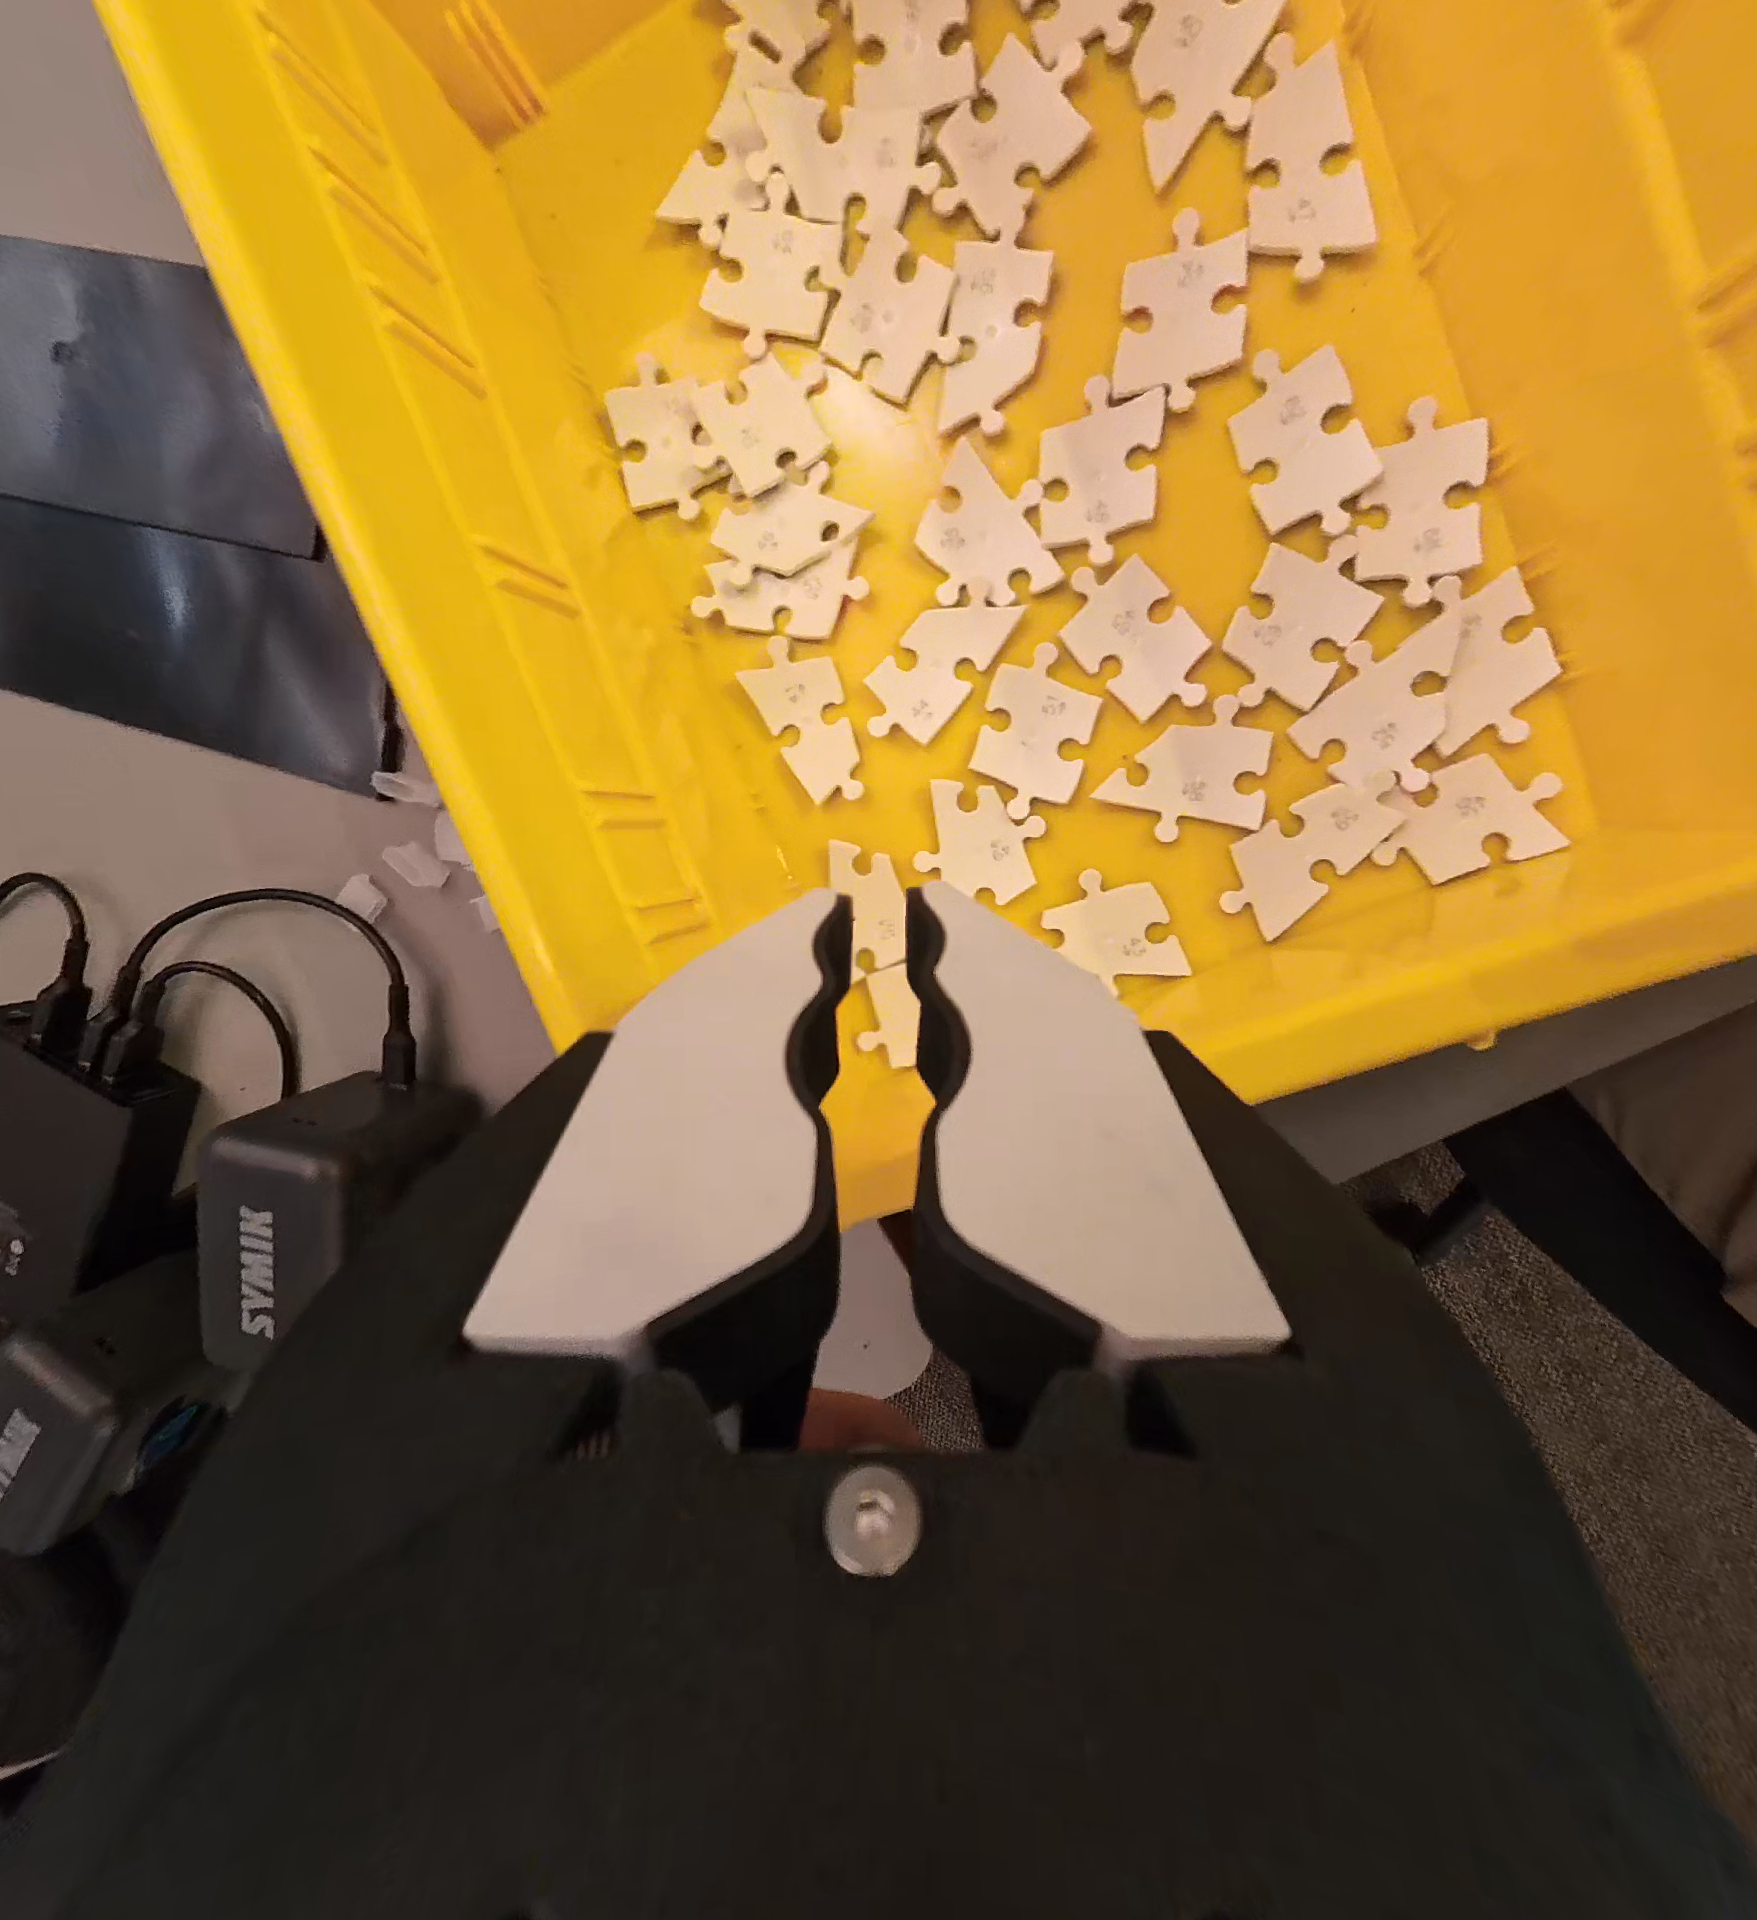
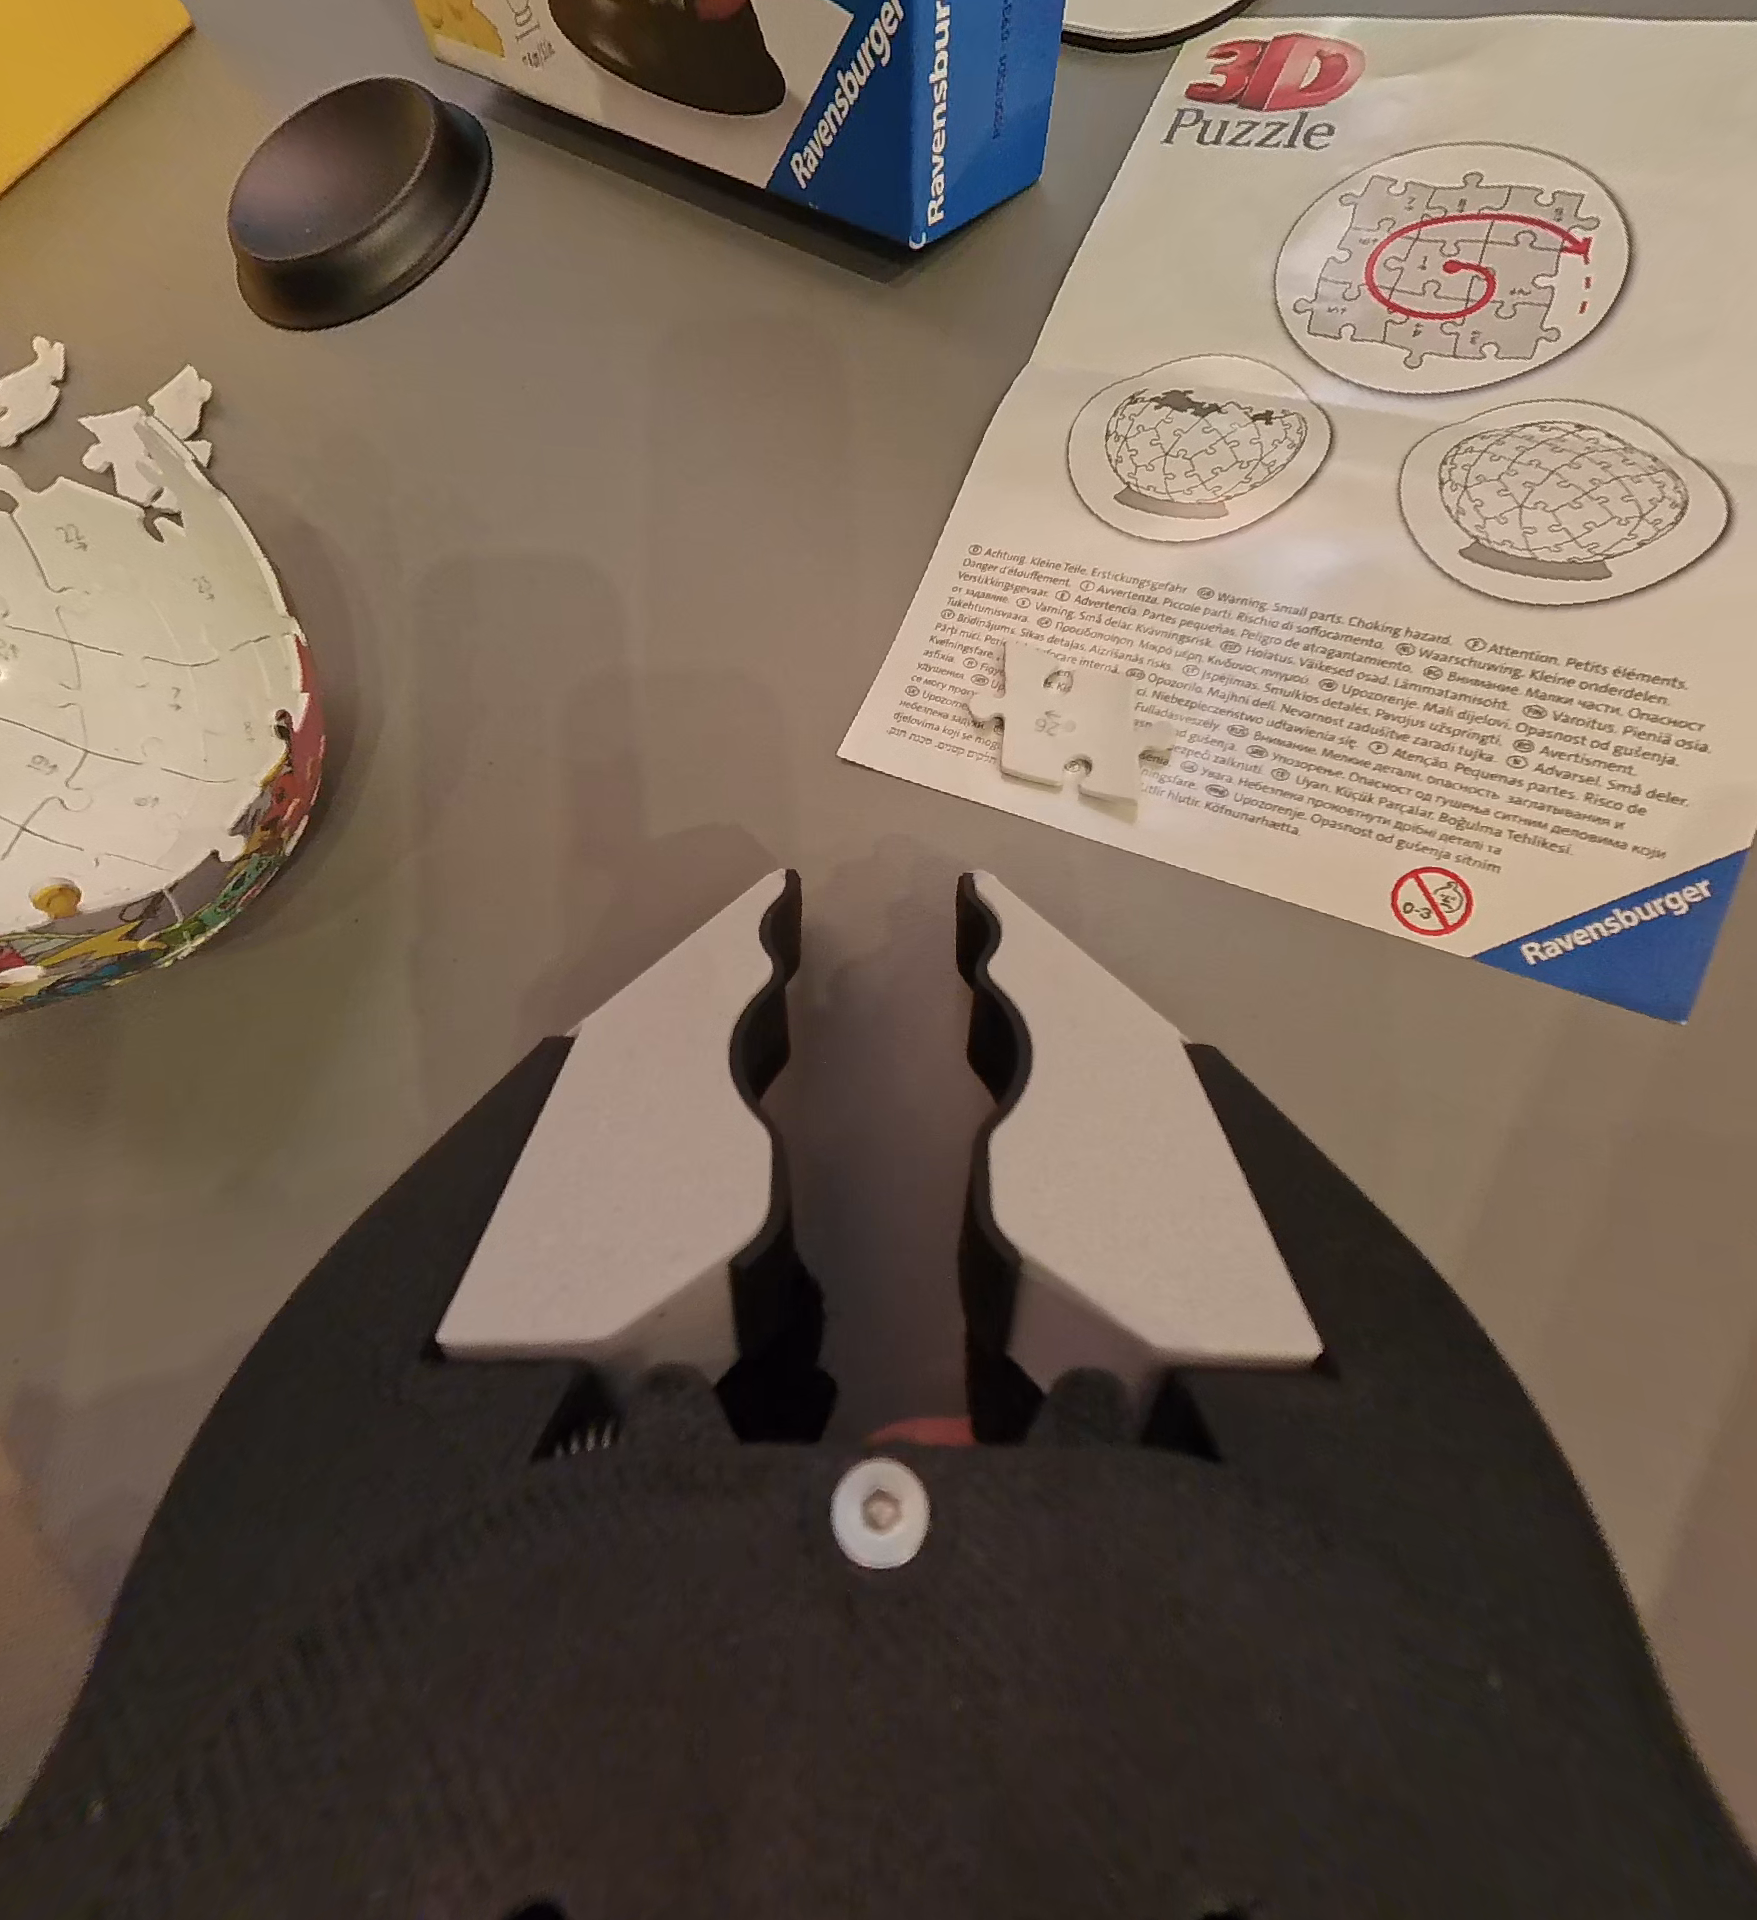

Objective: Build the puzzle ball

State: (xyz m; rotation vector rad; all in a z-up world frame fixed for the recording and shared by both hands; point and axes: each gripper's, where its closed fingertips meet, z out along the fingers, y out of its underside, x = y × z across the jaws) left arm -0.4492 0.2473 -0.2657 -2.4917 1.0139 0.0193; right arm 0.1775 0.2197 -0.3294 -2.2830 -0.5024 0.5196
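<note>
- Hovering over the near edge of the yellow bin, your left gripper points down into it, its jaws a narrow gap apart with nothing held.
- Note the white puzzle piece on the bin floor, seen through that gap; whether the tips touch it cannot be told.
- Observe the loose puzzle pieces scattered blank side up across the bin floor, several overlapping; the pile is cut off at the upper edge.
- Find the partly built puzzle ball on the grey table, far left in the right wrist view, hollow side showing, cut off by the frame.
- Locate the dark round stand beyond it and the blue box further right, its top cropped.
- Hold your right gripper low over the table, released and empty, jaws parted.
- See the single piece lying on the instruction sheet, ahead and right of the tips.
</note>
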